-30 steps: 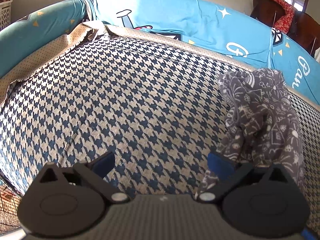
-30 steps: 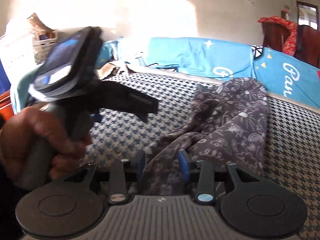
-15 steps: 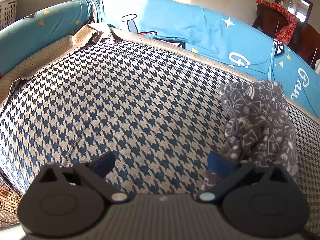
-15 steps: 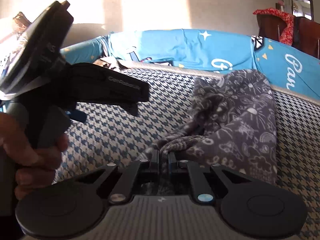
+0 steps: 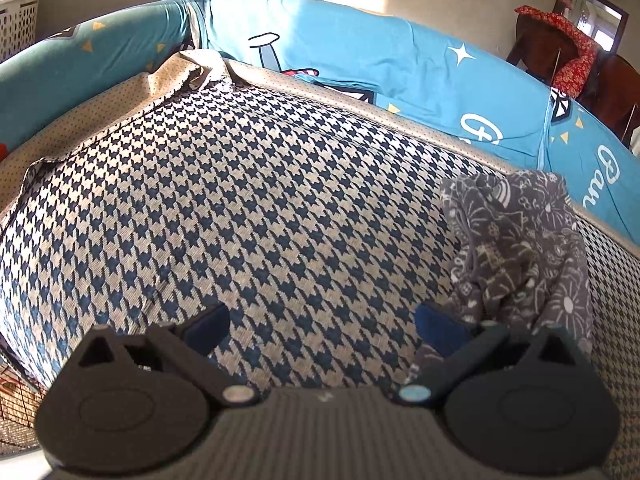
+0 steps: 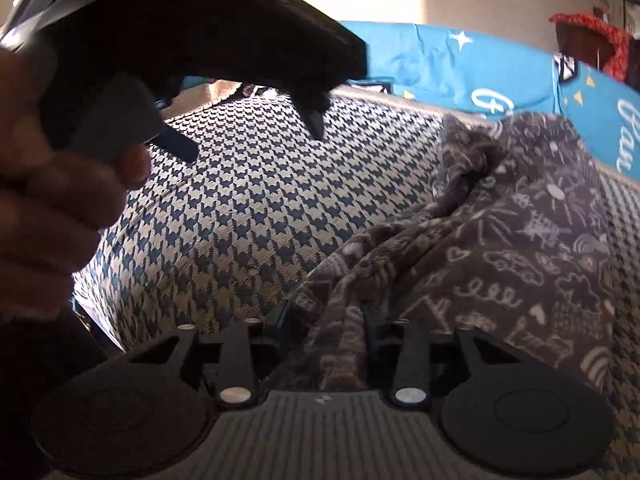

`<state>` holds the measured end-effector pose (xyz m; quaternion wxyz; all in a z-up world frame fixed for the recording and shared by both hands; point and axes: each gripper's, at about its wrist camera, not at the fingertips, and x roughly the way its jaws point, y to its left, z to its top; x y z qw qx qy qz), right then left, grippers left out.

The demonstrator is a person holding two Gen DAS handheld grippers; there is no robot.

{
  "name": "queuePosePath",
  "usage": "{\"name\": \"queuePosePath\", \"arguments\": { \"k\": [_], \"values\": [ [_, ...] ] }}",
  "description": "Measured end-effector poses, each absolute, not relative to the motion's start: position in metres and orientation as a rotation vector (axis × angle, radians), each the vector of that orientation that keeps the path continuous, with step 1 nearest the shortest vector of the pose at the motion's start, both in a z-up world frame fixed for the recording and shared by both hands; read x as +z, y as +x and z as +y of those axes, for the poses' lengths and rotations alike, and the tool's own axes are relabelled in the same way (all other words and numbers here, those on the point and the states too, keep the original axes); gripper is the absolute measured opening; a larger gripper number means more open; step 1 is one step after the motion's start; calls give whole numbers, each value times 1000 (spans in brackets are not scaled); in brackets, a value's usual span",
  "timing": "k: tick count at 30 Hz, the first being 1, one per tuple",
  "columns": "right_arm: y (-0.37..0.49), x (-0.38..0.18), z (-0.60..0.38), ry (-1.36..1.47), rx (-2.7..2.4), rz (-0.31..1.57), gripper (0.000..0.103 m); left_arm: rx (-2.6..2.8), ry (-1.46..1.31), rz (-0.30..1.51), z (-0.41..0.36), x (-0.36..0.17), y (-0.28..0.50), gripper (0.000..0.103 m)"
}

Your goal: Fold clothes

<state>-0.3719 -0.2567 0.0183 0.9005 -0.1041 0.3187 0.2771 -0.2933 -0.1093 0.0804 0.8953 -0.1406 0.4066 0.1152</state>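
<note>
A grey patterned garment point(image 5: 516, 248) lies crumpled on the houndstooth cushion point(image 5: 240, 200), at the right. My left gripper point(image 5: 322, 328) is open above the cushion with nothing between its fingers; its right finger point(image 5: 436, 328) is next to the garment's near edge. In the right wrist view the garment point(image 6: 520, 240) fills the right side, and a bunched fold of it runs down between the fingers of my right gripper point(image 6: 326, 320). Those fingers stand apart, so it is open around the fold. The left gripper point(image 6: 248, 140) shows at the upper left, held by a hand point(image 6: 52, 208).
Blue printed cushions point(image 5: 360, 60) wall the back and sides of the houndstooth seat point(image 6: 260, 200). A white basket point(image 5: 16, 24) stands at the far left. At the far right is a wooden chair with a red cloth point(image 5: 568, 52). The cushion's front edge drops off at the lower left.
My right gripper closed on the garment's fold half a second ago and now stands open again around it. The left gripper and hand have moved closer and higher in the right wrist view.
</note>
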Motion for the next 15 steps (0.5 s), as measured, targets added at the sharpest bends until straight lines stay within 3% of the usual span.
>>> {"name": "queuePosePath", "arguments": {
  "k": [7,15],
  "values": [
    [-382,55,-287,-118,602,618,41,238,-281,852,-110,78,-292,103],
    [-403,60,-317,-69,600,669,41,237,-257,863,-113,76,-291,103]
  ]
}}
